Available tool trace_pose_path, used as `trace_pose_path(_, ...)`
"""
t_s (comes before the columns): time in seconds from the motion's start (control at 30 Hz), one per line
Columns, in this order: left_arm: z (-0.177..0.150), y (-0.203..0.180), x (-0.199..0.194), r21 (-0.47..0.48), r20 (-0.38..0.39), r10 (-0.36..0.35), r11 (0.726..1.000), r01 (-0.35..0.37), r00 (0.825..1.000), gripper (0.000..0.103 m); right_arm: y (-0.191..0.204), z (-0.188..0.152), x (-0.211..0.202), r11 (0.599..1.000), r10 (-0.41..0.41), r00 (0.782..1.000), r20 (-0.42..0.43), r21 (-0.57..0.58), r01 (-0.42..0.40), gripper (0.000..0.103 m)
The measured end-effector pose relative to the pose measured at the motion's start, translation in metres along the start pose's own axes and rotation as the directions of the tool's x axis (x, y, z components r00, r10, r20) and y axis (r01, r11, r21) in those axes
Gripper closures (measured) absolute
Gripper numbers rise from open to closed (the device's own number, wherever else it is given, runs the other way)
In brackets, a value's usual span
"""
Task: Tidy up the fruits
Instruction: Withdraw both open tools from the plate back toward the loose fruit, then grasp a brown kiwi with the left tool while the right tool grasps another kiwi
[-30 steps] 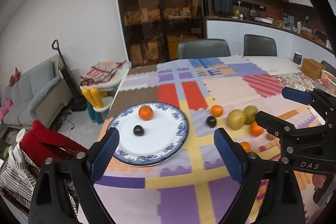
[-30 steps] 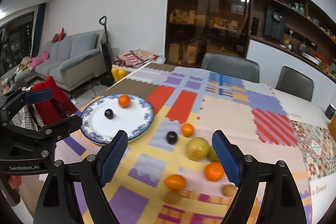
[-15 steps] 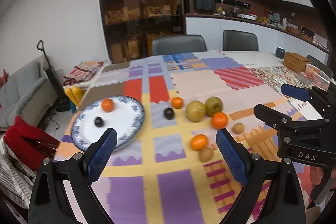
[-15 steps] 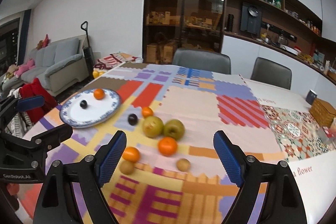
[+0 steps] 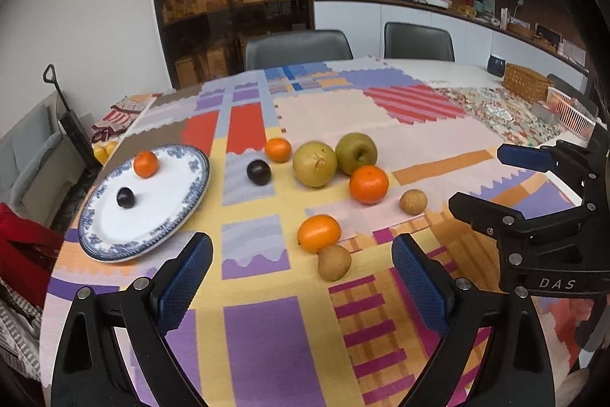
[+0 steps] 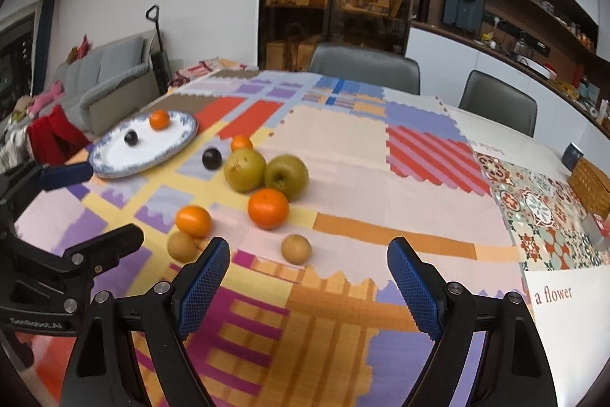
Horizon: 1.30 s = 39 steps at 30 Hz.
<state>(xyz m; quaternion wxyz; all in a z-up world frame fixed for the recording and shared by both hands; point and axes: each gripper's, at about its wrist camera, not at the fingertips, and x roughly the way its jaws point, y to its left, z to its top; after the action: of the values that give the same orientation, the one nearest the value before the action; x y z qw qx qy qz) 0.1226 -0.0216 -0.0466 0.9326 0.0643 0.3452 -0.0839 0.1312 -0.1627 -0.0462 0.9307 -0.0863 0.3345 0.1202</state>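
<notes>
Plate: the round white china plate with the blue patterned rim (image 5: 95, 235) lies at about nine o'clock on the desk (image 5: 267, 349), which is covered by a patchwork cloth in many colours.
Done so far: two fruits are on the plate, a small orange tangerine (image 5: 145, 164) toward its far edge and a small dark plum (image 5: 125, 197) nearer its middle, set apart from each other.
Left on the cloth, near the plate: a second dark plum (image 5: 259, 172) and a small tangerine (image 5: 278, 150) just beyond it, at about eleven o'clock from the desk's centre.
Left on the cloth, centre: a yellow-green round pear (image 5: 315, 163) and a green apple (image 5: 356, 153) side by side and seemingly touching, with a larger orange (image 5: 368, 184) just in front of the apple.
Left on the cloth, nearest: an oval orange fruit (image 5: 318, 232) resting against a small brown round fruit (image 5: 334, 262), and another brown one (image 5: 413, 201) off toward three o'clock, on its own.
Progress: early by my reckoning; two fruits placed, eight still loose.
Left gripper (image 5: 301, 279): spread wide and empty, hovering above the cloth short of the oval orange fruit.
Right gripper (image 6: 308, 281): also spread wide, nothing between its blue pads, aimed toward the lone brown fruit and touching nothing.
Sorting rule: I cannot tell whether all fruit goes on the plate or only some kinds.
</notes>
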Motion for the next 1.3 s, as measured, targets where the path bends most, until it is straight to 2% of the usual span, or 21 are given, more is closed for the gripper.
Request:
trace_pose_path(0.1, -0.003, -0.001, 0.012, -0.010, -0.030, -0.015, 1.000, 0.014, 0.999, 0.010, -0.001, -0.002, 0.012, 1.000, 0.017, 0.999, -0.031, -0.018, -0.018, 0.018)
trace_pose_path(0.23, -0.007, -0.001, 0.031, -0.036, -0.088, -0.038, 0.999, 0.035, 0.995, 0.022, -0.007, -0.004, 0.031, 0.999, 0.051, 0.996, -0.080, 0.000, -0.051, 0.020)
trace_pose_path(0.53, -0.012, 0.002, 0.055, -0.098, -0.163, -0.101, 0.991, 0.086, 0.981, 0.044, -0.014, -0.005, 0.062, 0.993, 0.104, 0.984, -0.144, 0.074, -0.094, 0.036)
trace_pose_path(0.6, -0.012, 0.002, 0.058, -0.101, -0.169, -0.104, 0.991, 0.088, 0.980, 0.047, -0.014, -0.005, 0.067, 0.992, 0.113, 0.982, -0.154, 0.082, -0.101, 0.042)
trace_pose_path(0.73, -0.013, 0.000, 0.064, -0.104, -0.190, -0.124, 0.989, 0.106, 0.974, 0.058, -0.013, -0.004, 0.074, 0.991, 0.119, 0.979, -0.165, 0.079, -0.107, 0.044)
trace_pose_path(0.97, -0.015, -0.003, 0.067, -0.099, -0.204, -0.143, 0.987, 0.125, 0.968, 0.075, -0.012, -0.004, 0.086, 0.988, 0.140, 0.971, -0.194, 0.094, -0.124, 0.060)
trace_pose_path(1.2, -0.015, -0.003, 0.064, -0.100, -0.198, -0.154, 0.986, 0.137, 0.968, 0.076, -0.010, -0.004, 0.089, 0.988, 0.145, 0.970, -0.197, 0.083, -0.131, 0.075)
trace_pose_path(1.3, -0.014, -0.002, 0.059, -0.097, -0.185, -0.156, 0.985, 0.140, 0.970, 0.076, -0.008, -0.004, 0.084, 0.988, 0.147, 0.971, -0.189, 0.082, -0.133, 0.075)
